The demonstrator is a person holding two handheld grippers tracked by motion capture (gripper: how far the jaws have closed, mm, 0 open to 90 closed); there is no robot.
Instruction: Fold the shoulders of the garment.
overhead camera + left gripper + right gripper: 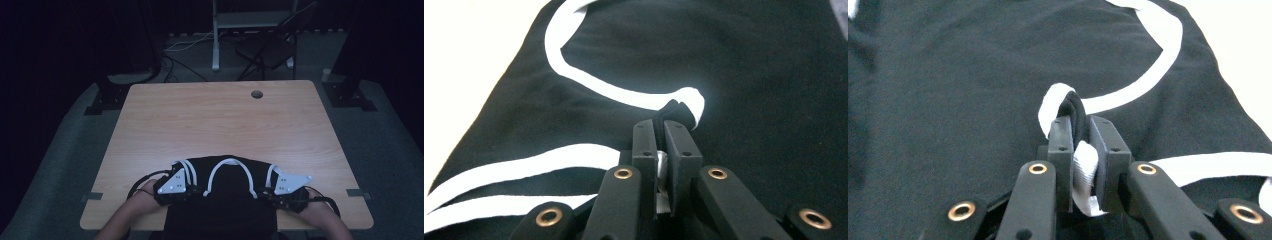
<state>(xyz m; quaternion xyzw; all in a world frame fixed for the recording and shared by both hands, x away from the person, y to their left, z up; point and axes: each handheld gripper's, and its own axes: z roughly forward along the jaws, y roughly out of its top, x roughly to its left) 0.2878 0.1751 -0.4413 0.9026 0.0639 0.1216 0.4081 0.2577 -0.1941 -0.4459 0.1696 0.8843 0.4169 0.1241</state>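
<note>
A black garment with white trim (pixel 227 182) lies at the near edge of a wooden table (pixel 220 120), part of it hanging over toward the person. It appears to be a sleeveless top, with a white-bound neckline (pixel 231 167) arching at its middle and white-edged armholes to either side. The left gripper (pixel 192 191) is clamped on a pinch of the cloth at the neckline's left end, jaws closed tight on the fabric (pixel 672 112); the right gripper (pixel 264 192) bites the matching fold at the other end, white binding bunched between its jaws (pixel 1070 112). Both hands (pixel 145 200) rest low at the table's edge. The step in hand looks to be grasping the shoulders, ready to lift or spread the top. The next move would call for both grippers to rise or pull together, evenly, so the cloth neither slips nor skews. A cable hole (pixel 257 94) marks the far side of the table.
</note>
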